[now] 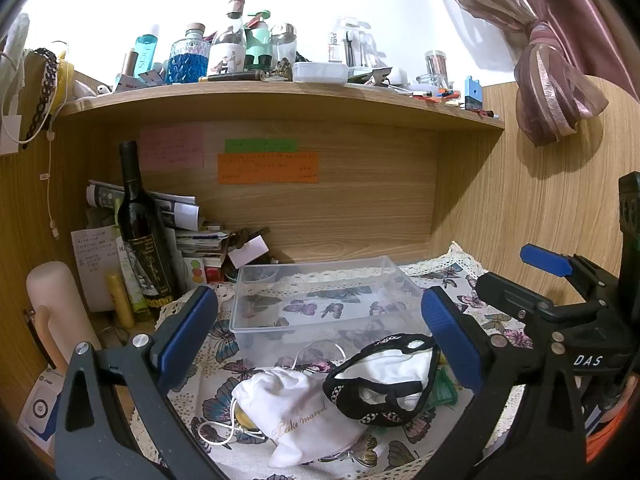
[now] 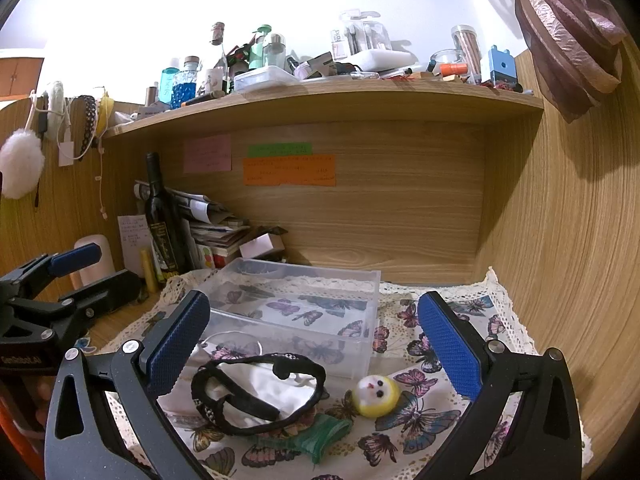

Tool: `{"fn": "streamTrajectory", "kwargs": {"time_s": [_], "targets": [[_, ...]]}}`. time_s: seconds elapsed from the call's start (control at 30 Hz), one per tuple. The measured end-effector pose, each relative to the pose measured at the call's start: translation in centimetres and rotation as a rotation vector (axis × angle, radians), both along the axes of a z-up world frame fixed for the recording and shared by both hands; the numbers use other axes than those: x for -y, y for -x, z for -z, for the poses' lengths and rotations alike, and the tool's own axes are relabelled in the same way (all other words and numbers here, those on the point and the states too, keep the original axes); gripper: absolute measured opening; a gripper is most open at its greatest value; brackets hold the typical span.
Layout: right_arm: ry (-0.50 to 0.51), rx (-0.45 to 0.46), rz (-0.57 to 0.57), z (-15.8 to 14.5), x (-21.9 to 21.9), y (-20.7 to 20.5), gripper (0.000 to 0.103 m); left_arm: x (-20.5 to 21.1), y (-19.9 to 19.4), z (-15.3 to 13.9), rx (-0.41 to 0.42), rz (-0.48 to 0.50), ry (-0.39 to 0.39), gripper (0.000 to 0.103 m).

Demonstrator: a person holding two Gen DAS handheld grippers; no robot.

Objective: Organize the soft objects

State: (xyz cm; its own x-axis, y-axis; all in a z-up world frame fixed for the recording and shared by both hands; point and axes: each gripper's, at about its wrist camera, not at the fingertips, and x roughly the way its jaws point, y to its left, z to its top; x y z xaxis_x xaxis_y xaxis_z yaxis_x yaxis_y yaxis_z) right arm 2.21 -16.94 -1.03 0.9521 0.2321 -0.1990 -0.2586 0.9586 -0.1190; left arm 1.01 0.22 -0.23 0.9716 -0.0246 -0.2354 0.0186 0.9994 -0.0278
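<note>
A clear plastic box [image 1: 320, 300] sits empty on the butterfly cloth [image 1: 224, 344]; it also shows in the right wrist view [image 2: 296, 312]. In front of it lie a white drawstring pouch [image 1: 296, 412], a black-trimmed white eye mask [image 1: 384, 380] [image 2: 256, 388], a green soft item [image 2: 324, 434] and a small yellow-and-white ball toy [image 2: 376, 396]. My left gripper [image 1: 320, 344] is open above the pouch and mask. My right gripper [image 2: 316, 348] is open above the mask and toy. Both are empty.
A dark wine bottle [image 1: 140, 232], stacked papers [image 1: 188, 224] and a white cylinder [image 1: 56, 312] crowd the left. A cluttered wooden shelf [image 1: 280, 100] hangs overhead. A wooden wall [image 2: 568, 240] and a tied curtain [image 1: 556, 80] stand on the right.
</note>
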Motion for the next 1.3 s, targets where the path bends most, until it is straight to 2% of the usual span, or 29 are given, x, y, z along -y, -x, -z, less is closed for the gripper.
{"fn": "streamTrajectory", "kwargs": {"time_s": [0.9,1.23,1.3], "targets": [[-0.003,0.007,-0.002,-0.1,0.1,0.4,0.103,0.1,-0.1,-0.1,0.0,-0.003,0.002,0.103],[0.007,-0.016,-0.01,0.6,0.1,-0.7,0.103,-0.5,-0.8,0.3,-0.021,0.0,0.01,0.103],[0.012,-0.025,0.01,1.1,0.4,-1.3,0.103,-0.9,-1.2,0.7,-0.038,-0.006,0.013,0.098]]}}
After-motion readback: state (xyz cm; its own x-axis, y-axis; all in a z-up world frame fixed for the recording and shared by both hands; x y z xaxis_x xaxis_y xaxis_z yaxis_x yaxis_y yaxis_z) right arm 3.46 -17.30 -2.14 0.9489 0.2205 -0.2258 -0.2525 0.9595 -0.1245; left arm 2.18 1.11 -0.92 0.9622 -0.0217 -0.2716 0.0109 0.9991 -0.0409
